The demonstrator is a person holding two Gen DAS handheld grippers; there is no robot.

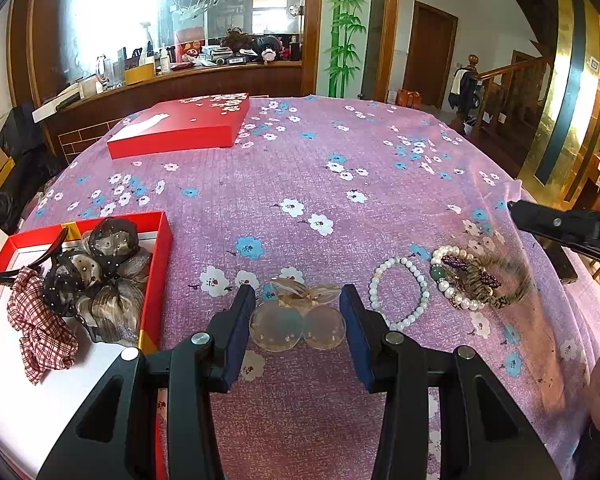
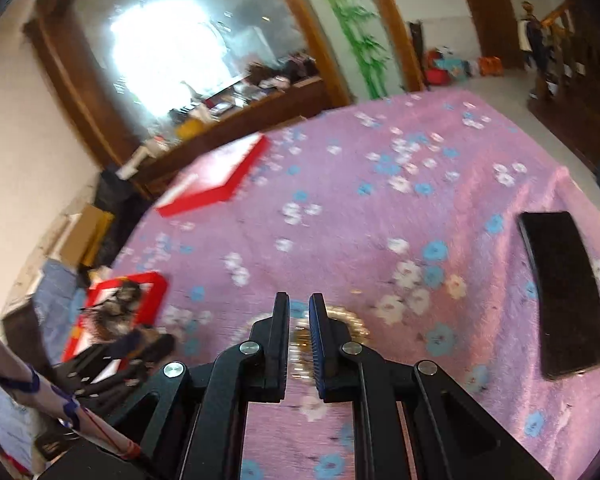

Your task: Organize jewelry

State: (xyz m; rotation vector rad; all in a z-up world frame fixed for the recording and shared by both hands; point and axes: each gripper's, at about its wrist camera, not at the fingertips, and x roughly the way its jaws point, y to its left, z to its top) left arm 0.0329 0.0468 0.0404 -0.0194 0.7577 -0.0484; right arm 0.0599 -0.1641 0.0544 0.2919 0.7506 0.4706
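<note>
Floral tablecloth (image 1: 340, 208); no legible writing.

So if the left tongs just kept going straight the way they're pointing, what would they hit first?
Most likely the clear hair clip lying on the floral cloth, between the open left tongs; how far ahead of the tips it lies is unclear.

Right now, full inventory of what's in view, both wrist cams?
tablecloth: 1, purple floral, covers table
open box: 1, red, near left
hair accessories: several, dark and plaid, in the open box
box lid: 1, red, far left
clear hair clip: 1, between left jaws, pads apart from it
pearl bracelets: 2, white, right of the clip
striped hair tie: 1, brown, on the beaded bracelet
phone: 1, black, right
left hand-held gripper: open
right hand-held gripper: shut
</note>
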